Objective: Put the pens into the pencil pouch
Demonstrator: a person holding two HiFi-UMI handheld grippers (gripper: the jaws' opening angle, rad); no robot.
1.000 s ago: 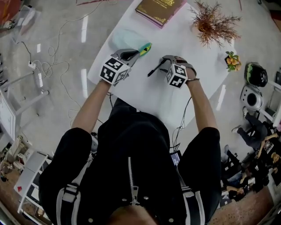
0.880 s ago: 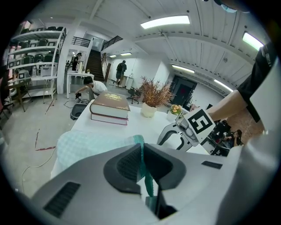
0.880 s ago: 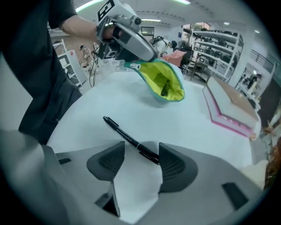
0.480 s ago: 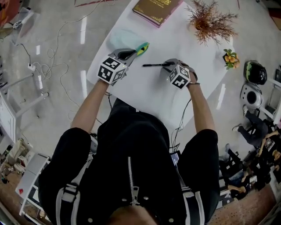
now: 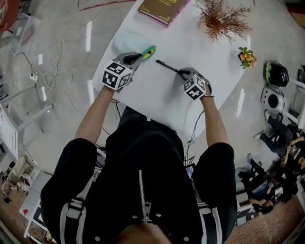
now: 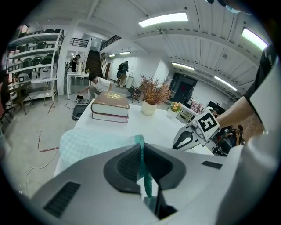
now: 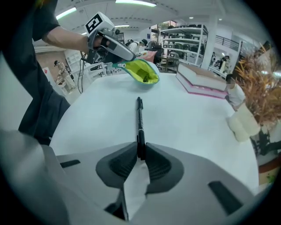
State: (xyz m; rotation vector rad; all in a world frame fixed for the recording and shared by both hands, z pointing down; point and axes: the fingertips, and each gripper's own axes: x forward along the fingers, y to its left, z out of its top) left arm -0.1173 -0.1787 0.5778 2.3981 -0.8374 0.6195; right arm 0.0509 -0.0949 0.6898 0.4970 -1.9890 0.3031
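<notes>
Pickup step: right gripper [image 7: 140,154] jaws closing on the pen [image 7: 139,116], left gripper [image 6: 141,151] pinched shut on the pouch [image 7: 142,72] rim, so next I'd lift and aim it in.

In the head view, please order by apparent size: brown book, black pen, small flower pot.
Largest: brown book.
Then black pen and small flower pot: unsure; the pen is longer, the pot wider.

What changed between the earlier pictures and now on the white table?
The right gripper is closing its jaws on the thin black pen and has rolled. The pen's free end swung from pointing down-left, through left, to up-left in the head view. The left gripper stayed in place, shut on the green fabric pencil pouch.
</notes>
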